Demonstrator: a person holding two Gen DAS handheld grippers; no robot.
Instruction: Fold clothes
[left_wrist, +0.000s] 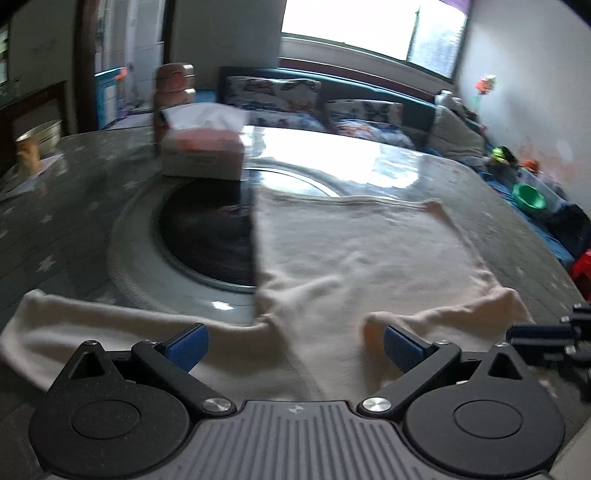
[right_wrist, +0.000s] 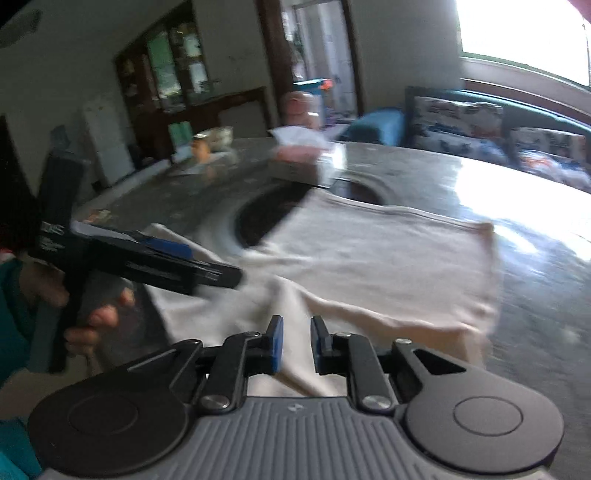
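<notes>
- the cream garment lies spread on the counter, partly folded, its far half flat over the round inset and the near part bunched in ridges just ahead of my claws.
- my left claw stands wide apart over the near edge of the cloth, nothing between its pads, so it holds nothing.
- my right claw has its jaws only a little apart; the cloth lies below the gap and i see no pinch on it, so i judge it free.
- risk one: with both claws empty, the raised ridge near the right claw may slump and spoil the fold line.
- risk two: a grab here could take one layer only, or two where i want one, since the bunched layers overlap and the blur hides their edges.
- risk three: the claws are close; in the right view the left claw's body is just beside mine, so a careless sweep could knock them together.
- risk four: a long drag could carry the cloth toward the tissue box.
</notes>
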